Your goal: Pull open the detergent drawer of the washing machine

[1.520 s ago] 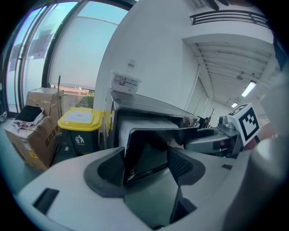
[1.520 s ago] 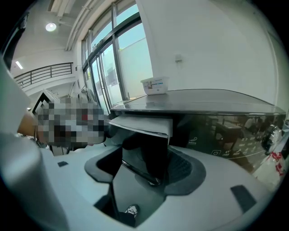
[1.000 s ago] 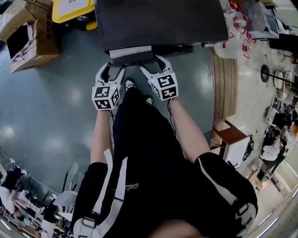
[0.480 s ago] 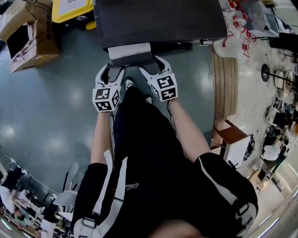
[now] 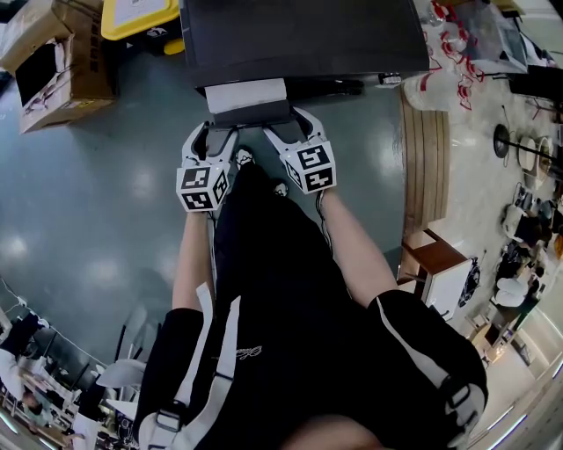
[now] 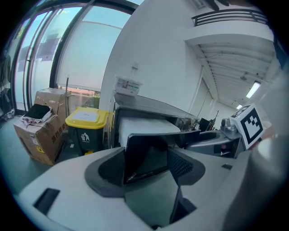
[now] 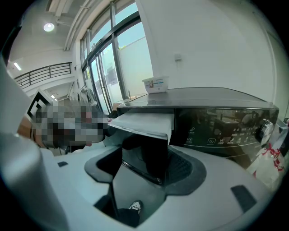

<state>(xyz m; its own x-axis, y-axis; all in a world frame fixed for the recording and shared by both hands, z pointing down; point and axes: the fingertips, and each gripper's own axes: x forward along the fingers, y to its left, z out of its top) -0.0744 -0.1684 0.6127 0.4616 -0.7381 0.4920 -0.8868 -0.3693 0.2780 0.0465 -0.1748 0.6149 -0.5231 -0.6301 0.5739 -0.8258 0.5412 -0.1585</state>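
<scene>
Well off to the left of the left claw (image 5: 214,132) sits a cardboard box (image 5: 53,66), and nearer to it a bin with a yellow lid (image 5: 141,18). The left claw is clenched on the left end of the dark front panel of the detergent drawer (image 5: 248,97). In the left gripper view that panel (image 6: 145,153) is wedged between the two ribbed pads (image 6: 110,169), with the drawer's white body just beyond. The drawer juts out from the front of the washing machine (image 5: 299,39), directly ahead of both claws. The right claw (image 5: 290,125) grasps the panel's right end, its pads (image 7: 180,167) pressed to either side of the dark panel (image 7: 146,155). To the right of that claw runs the machine's control panel (image 7: 226,128).
</scene>
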